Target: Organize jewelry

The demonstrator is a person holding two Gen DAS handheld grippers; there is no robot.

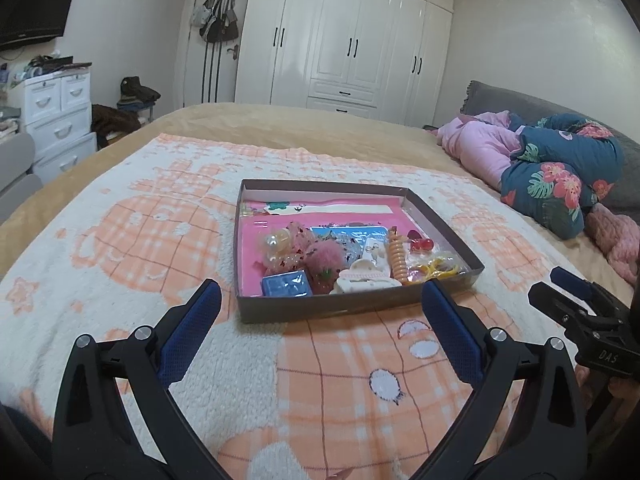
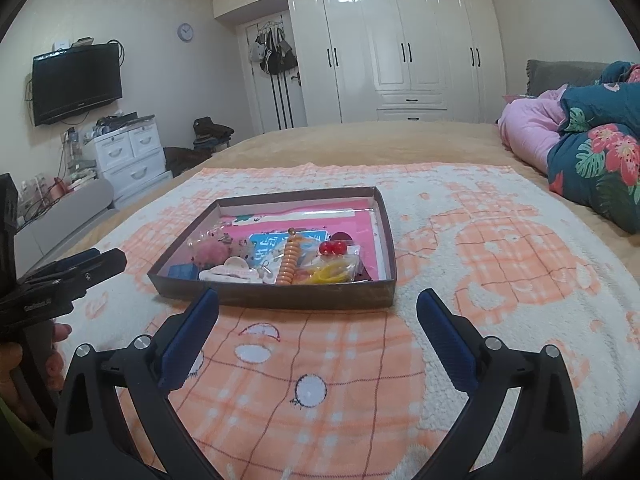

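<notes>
A shallow dark cardboard box [image 1: 352, 307] [image 2: 280, 298] with a pink lining sits on the blanket. It holds hair and jewelry pieces: an orange spiral band [image 1: 397, 259] [image 2: 289, 264], red cherry beads [image 1: 424, 245] [image 2: 333, 248], a white claw clip [image 1: 362, 278] [image 2: 230, 272], a pink pompom [image 1: 326, 258], a blue box [image 1: 286, 285] and yellow bands [image 2: 332, 271]. My left gripper [image 1: 320, 300] is open and empty, just short of the box's near wall. My right gripper [image 2: 318, 306] is open and empty, also just before the box.
An orange-and-white checked blanket [image 1: 120, 240] covers the bed. A folded floral quilt [image 1: 560, 176] and pink bedding lie at the right. White wardrobes [image 1: 352, 40] stand behind; white drawers [image 1: 56, 120] and a wall TV [image 2: 76, 82] are at the left.
</notes>
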